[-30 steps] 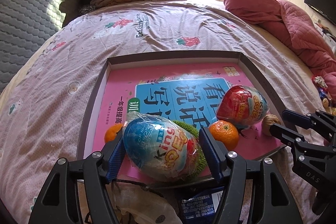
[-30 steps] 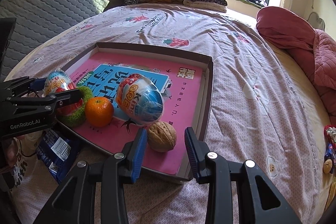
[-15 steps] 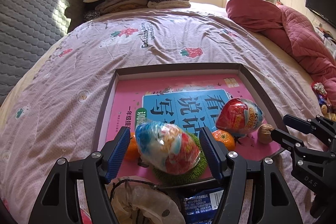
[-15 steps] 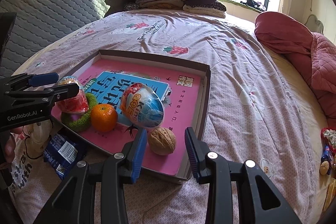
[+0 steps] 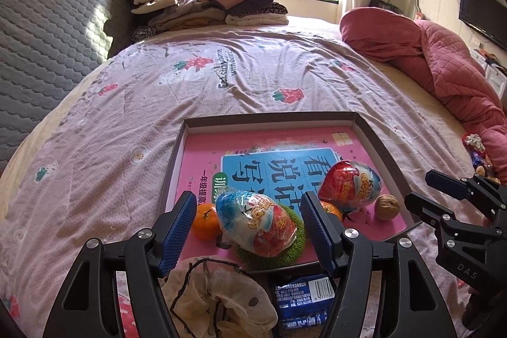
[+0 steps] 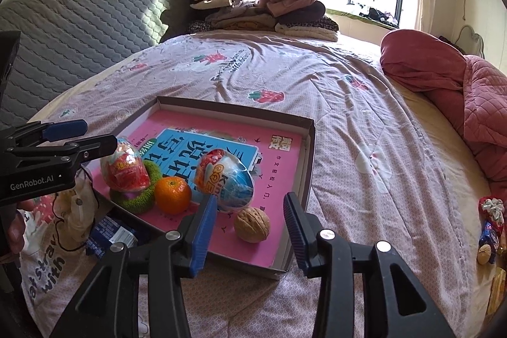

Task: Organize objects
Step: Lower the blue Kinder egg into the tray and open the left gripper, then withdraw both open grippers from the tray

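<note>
A shallow brown box (image 5: pixel 385 144) lined with a pink book lies on the bed. In it a wrapped toy egg (image 5: pixel 258 224) rests on a green knitted coaster (image 5: pixel 285 255), with an orange (image 5: pixel 204 220) to its left. A second wrapped egg (image 5: pixel 350 184), another orange (image 6: pixel 172 194) and a walnut (image 6: pixel 252 224) lie beside them. My left gripper (image 5: pixel 248 230) is open, its fingers apart from the first egg on either side. My right gripper (image 6: pixel 250 230) is open and empty, just before the walnut.
A blue snack packet (image 5: pixel 301 296) and a cream drawstring pouch (image 5: pixel 218 296) lie on the bed below the box's near edge. Small toys and sweets (image 6: pixel 491 230) lie at the right. Folded clothes (image 5: pixel 202 2) and a red quilt (image 5: pixel 421 59) sit farther back.
My left gripper has let go of the wrapped egg and drawn back; the egg now rests on the green coaster. My right gripper has pulled back slightly from the walnut.
</note>
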`<state>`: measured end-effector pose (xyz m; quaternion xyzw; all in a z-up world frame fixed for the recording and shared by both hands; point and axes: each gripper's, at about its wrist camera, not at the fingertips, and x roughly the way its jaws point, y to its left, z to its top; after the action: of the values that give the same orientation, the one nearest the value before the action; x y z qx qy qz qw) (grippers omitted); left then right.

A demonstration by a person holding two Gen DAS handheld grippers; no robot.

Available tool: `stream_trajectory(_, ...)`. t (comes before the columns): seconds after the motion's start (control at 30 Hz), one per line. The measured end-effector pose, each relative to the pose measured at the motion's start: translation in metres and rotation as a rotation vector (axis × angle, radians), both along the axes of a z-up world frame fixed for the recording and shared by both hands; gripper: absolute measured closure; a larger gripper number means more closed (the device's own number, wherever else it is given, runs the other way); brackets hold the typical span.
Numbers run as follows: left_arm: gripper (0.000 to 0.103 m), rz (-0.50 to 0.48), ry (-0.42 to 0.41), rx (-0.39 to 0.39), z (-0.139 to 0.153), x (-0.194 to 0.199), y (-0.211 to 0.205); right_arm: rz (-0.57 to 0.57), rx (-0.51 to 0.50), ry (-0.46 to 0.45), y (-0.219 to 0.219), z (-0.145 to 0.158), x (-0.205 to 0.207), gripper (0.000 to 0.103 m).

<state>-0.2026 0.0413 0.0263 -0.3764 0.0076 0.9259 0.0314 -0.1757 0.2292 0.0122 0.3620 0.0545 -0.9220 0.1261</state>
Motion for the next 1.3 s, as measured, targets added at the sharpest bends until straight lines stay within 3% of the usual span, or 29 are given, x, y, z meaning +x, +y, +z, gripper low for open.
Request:
stream_trajectory(0.5, 0.033, 0.008, 0.058, 0.005, 0.029, 0.032, -0.013, 0.005, -0.032, 0.066, -0.009, 0.027, 0.023, 0.047)
stream_trajectory(0.8, 0.033, 0.017, 0.092, 0.007, 0.047, 0.057, -0.024, 0.003, -0.085, 0.136, -0.011, 0.056, 0.056, 0.04)
stream_trajectory(1.3, 0.033, 0.019, 0.125, 0.006, 0.067, 0.092, -0.04, -0.026, -0.103, 0.158, -0.025, 0.074, 0.089, 0.039)
